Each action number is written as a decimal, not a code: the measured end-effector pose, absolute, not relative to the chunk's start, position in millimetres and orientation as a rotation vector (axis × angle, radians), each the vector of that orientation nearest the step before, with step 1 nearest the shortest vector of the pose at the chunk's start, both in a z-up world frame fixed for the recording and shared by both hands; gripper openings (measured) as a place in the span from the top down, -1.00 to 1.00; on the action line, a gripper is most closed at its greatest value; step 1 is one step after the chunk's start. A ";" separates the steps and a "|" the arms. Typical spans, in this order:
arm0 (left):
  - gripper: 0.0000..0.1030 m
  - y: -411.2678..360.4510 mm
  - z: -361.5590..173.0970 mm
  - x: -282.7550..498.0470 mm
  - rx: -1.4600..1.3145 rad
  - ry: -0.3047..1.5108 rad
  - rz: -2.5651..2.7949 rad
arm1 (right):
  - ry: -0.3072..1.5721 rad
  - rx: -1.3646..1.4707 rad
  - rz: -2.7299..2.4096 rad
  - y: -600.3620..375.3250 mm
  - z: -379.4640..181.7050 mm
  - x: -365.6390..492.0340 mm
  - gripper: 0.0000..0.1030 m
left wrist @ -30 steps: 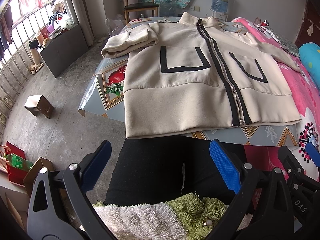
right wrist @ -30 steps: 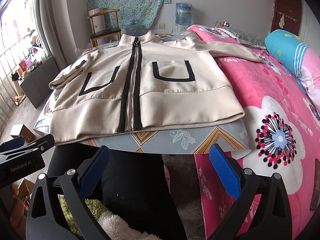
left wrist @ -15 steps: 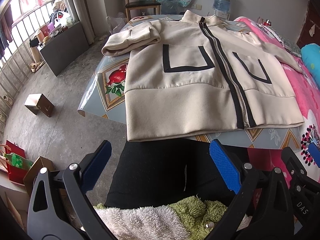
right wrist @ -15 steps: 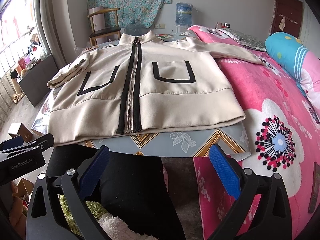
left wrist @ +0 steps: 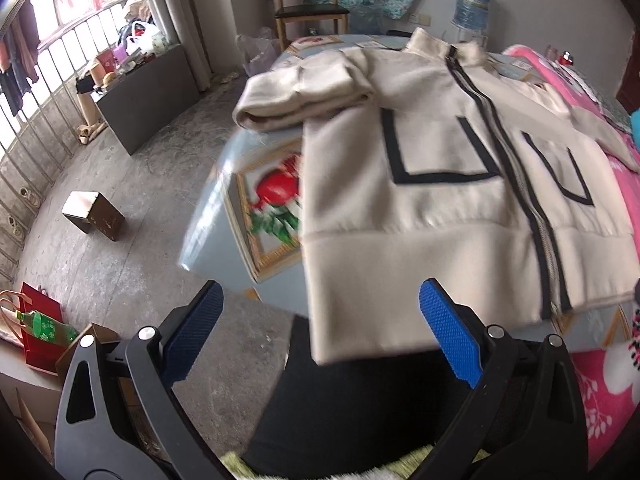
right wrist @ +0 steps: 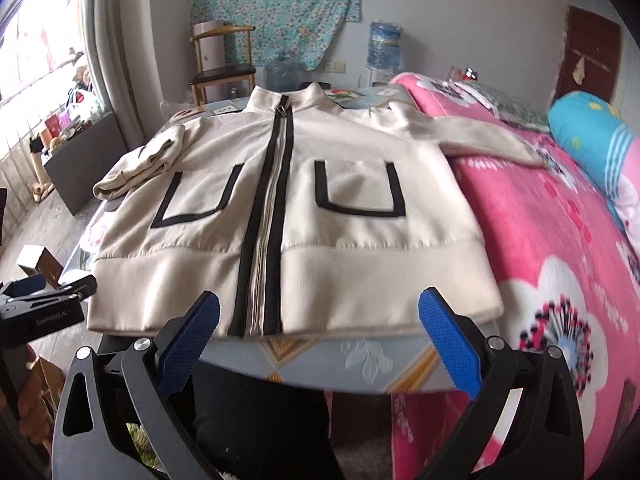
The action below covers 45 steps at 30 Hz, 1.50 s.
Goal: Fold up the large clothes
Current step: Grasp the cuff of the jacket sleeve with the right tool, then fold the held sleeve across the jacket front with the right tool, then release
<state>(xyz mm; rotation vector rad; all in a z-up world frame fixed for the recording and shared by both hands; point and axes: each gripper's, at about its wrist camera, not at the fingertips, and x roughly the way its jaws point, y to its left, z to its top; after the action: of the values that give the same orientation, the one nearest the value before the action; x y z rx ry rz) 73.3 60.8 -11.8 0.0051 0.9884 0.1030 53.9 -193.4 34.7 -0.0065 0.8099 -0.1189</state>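
Observation:
A cream zip jacket with black pocket outlines lies flat, front up, on a blue patterned table; it also shows in the left wrist view. Its left sleeve is folded in a bundle at the table's left edge; its right sleeve stretches onto the pink bed. My left gripper is open and empty, just short of the hem's left corner. My right gripper is open and empty, in front of the hem near the zip.
A pink floral bed adjoins the table on the right. A wooden chair and a water bottle stand behind. A small box and red bag sit on the concrete floor at left. The person's black trousers are below.
Both grippers have moved forward toward the jacket's hem, which now looks larger and closer. The left view has swung left and is blurred. Both stay open.

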 end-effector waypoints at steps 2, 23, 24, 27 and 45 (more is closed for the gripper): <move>-0.85 74.4 -9.6 89.2 0.005 0.965 0.109 | 0.798 -0.019 -0.057 -188.8 44.6 74.7 -0.89; -0.85 104.9 -49.5 229.9 -0.106 0.882 -0.230 | 1.306 0.364 0.730 -18.0 -36.6 428.1 -0.39; -0.85 102.0 -54.5 235.0 -0.102 0.900 -0.234 | 1.332 0.357 0.719 -13.8 -47.1 433.0 -0.34; -0.85 98.4 -66.4 244.2 -0.093 0.948 -0.241 | 1.376 0.338 0.706 -6.4 -70.6 438.8 -0.13; -0.85 93.1 -75.0 248.5 0.050 0.960 -0.214 | 1.226 0.185 0.709 10.0 -38.0 425.0 0.88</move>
<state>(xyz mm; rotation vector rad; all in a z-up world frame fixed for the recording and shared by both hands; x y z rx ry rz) 248.5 93.1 -75.0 0.0496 0.9597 -0.2137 425.0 10.0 -38.0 0.1852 1.2260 0.7094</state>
